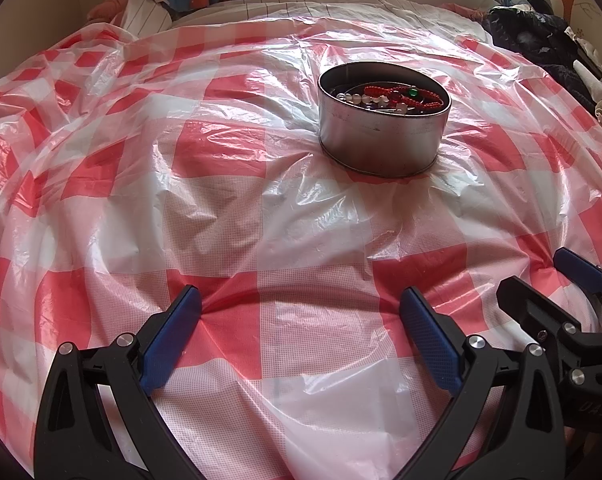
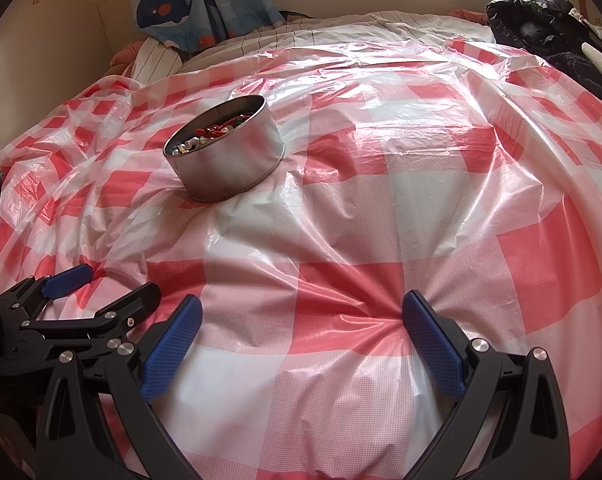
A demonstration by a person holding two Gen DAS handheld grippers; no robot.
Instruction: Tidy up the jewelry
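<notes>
A round metal tin [image 1: 383, 136] [image 2: 231, 164] stands on the red-and-white checked plastic sheet [image 1: 261, 208] [image 2: 381, 220]. Inside it lie a red cord bracelet with a green stone [image 1: 401, 94], white beads [image 1: 361, 99] and other jewelry [image 2: 209, 136]. My left gripper [image 1: 301, 304] rests open on the sheet, well short of the tin, with nothing between its blue pads. My right gripper [image 2: 301, 308] is also open and empty, to the right of the left one. Each gripper shows at the edge of the other's view: the right gripper [image 1: 541, 276], the left gripper [image 2: 113, 280].
The sheet covers a soft bed and is wrinkled. A striped pillow [image 2: 157, 60] and whale-print curtain [image 2: 189, 0] are at the back left. Dark clothes [image 2: 541, 20] are piled at the back right.
</notes>
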